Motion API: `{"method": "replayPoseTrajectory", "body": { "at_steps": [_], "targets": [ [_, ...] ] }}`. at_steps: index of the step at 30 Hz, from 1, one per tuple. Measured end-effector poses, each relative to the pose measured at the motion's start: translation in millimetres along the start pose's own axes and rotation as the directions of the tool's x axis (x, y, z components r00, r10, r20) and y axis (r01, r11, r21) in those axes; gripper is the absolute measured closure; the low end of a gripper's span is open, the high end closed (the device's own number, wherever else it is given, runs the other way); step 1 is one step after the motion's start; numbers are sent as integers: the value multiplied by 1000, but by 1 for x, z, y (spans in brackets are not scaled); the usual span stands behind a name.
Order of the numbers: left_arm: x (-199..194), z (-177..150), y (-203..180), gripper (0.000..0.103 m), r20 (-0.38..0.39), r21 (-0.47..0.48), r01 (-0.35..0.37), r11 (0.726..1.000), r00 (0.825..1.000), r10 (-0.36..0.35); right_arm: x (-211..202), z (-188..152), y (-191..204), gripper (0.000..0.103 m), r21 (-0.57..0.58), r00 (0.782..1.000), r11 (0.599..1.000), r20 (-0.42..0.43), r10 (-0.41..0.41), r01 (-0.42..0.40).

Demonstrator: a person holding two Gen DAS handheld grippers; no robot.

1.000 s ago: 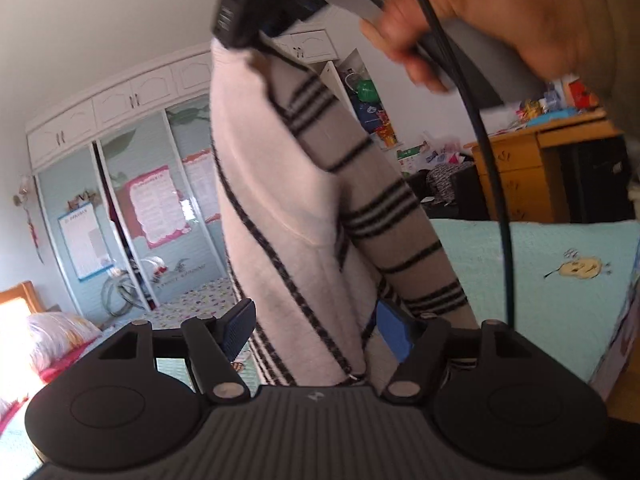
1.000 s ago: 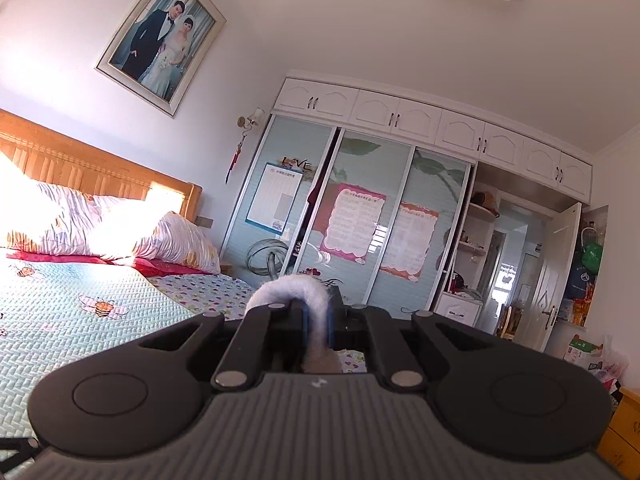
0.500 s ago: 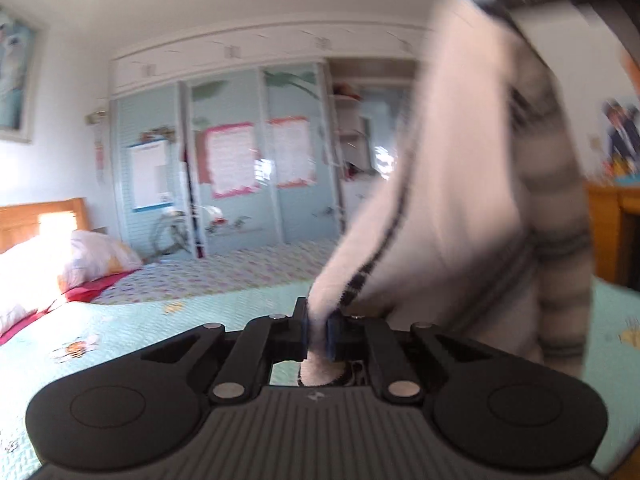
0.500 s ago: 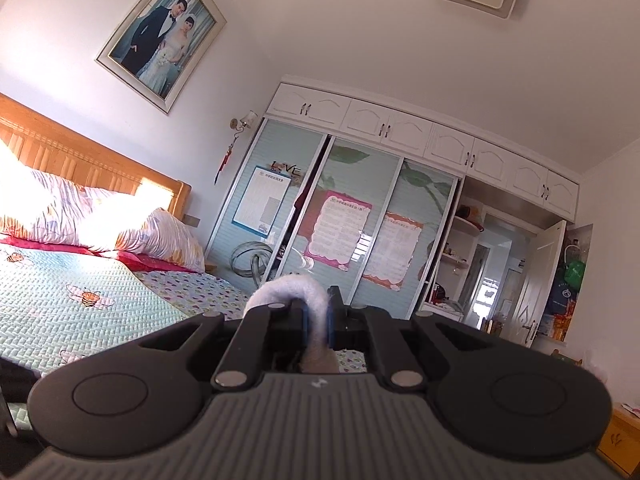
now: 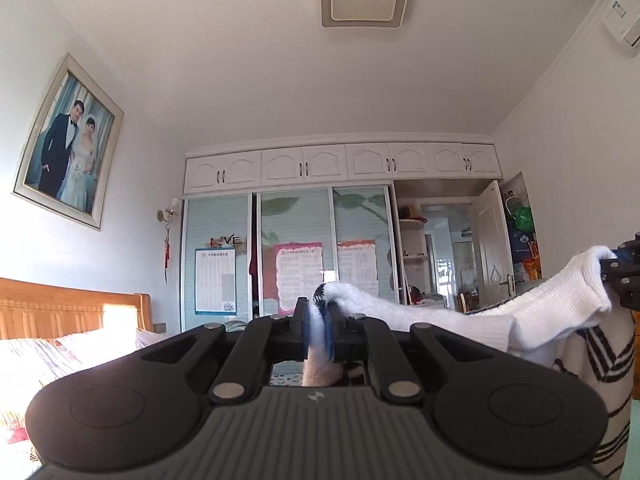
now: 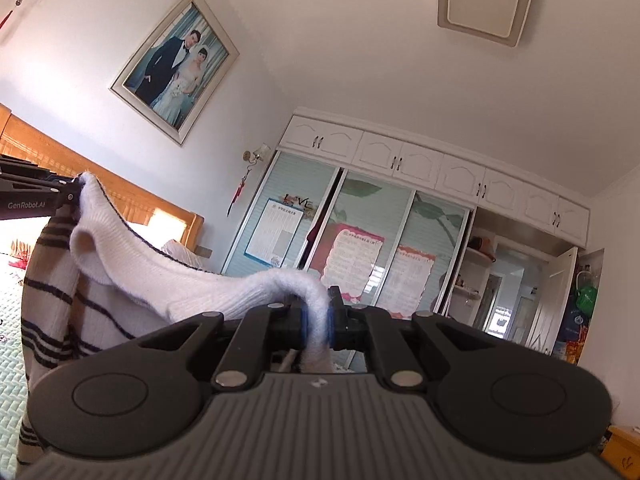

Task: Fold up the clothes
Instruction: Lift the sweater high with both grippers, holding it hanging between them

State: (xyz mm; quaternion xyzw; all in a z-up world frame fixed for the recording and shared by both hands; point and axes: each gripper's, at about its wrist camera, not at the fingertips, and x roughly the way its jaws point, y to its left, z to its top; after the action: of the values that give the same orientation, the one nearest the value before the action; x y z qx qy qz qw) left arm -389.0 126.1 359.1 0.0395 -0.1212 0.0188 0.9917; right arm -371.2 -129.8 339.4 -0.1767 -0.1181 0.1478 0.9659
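Note:
A white knit sweater with black stripes (image 5: 460,322) is held up in the air between both grippers. My left gripper (image 5: 318,332) is shut on one edge of the sweater. My right gripper (image 6: 318,326) is shut on another edge of the sweater (image 6: 168,280). The cloth stretches between them and its striped body hangs down below. The right gripper shows at the far right of the left wrist view (image 5: 620,276). The left gripper shows at the far left of the right wrist view (image 6: 36,198).
A bed with a wooden headboard (image 5: 68,308) and pillows (image 5: 52,360) lies to the left, with a green quilt (image 6: 12,320). A wardrobe with sliding doors (image 5: 288,256) stands ahead. An open door (image 5: 490,240) is at the right.
My left gripper has shut on the sweater's edge and swung up and apart from the right one, so the sweater is now stretched between the two. The right gripper has tilted upward.

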Motion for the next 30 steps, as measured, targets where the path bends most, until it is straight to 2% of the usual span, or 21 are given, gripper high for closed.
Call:
{"method": "replayPoseTrajectory", "body": {
  "at_steps": [4,6,8,12,15,18,20,23,30],
  "targets": [
    [-6,12,-5,95,29,18,8,1000,1000,-8,-1,21,-2,94,1,998,1000,67,-13,13],
    [-10,11,-9,95,35,30,14,999,999,-15,2,26,-2,94,4,997,1000,81,-12,12],
    [-12,2,-12,95,9,32,17,999,1000,-17,7,21,0,94,13,998,1000,64,1,-2],
    [-7,-27,-13,95,-123,13,8,1000,992,-6,14,-4,9,94,38,1000,999,-9,27,-27],
    [1,-49,-10,95,-234,10,-6,1000,972,8,13,-34,17,94,72,994,996,-92,52,-46],
    [12,-65,-5,95,-331,11,-19,1000,943,22,12,-58,29,94,81,982,994,-166,85,-72],
    [22,-64,0,95,-357,30,-29,999,933,38,15,-63,35,94,88,977,992,-185,102,-87],
    [36,-51,7,95,-364,38,-38,999,930,49,25,-46,40,94,71,984,993,-150,100,-90],
    [59,3,22,95,-283,61,-55,997,957,70,52,28,37,94,-8,998,999,24,50,-50]
  ]
}}
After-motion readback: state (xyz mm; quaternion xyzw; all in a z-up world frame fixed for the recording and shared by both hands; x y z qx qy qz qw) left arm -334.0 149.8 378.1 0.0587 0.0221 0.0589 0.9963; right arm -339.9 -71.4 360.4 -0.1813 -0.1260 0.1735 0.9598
